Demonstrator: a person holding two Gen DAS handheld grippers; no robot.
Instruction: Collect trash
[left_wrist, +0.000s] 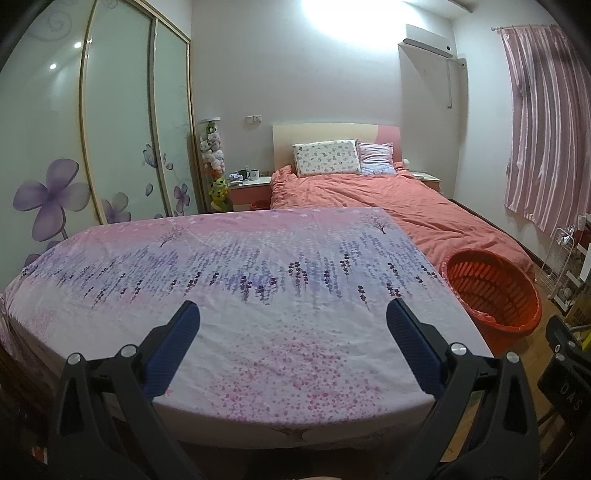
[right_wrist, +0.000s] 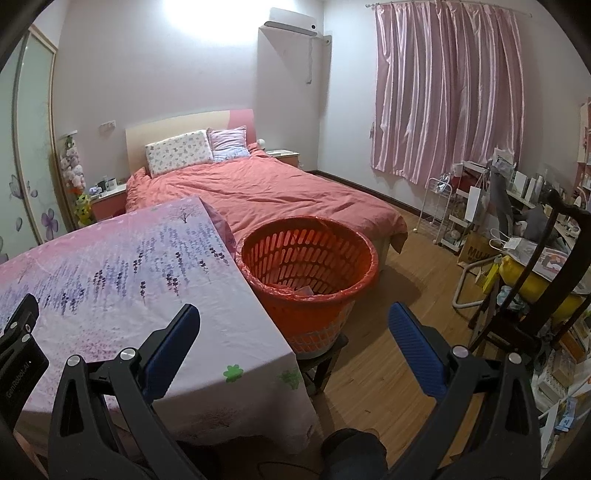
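Note:
An orange slatted basket (right_wrist: 308, 266) lined with a red bag stands on a dark stool right of the table; some paper lies in its bottom. It also shows in the left wrist view (left_wrist: 493, 291). A table with a pink and purple flowered cloth (left_wrist: 236, 280) is in front of me; I see no trash on it. My left gripper (left_wrist: 293, 314) is open and empty above the table's near part. My right gripper (right_wrist: 293, 314) is open and empty, over the table's right corner (right_wrist: 236, 347) near the basket.
A bed with an orange cover (right_wrist: 266, 195) stands behind the table. A wardrobe with flower doors (left_wrist: 92, 147) is at the left. A dark chair (right_wrist: 532, 280), shelves and clutter crowd the right side by the pink curtain (right_wrist: 450, 92). Wood floor (right_wrist: 399, 339) lies right of the basket.

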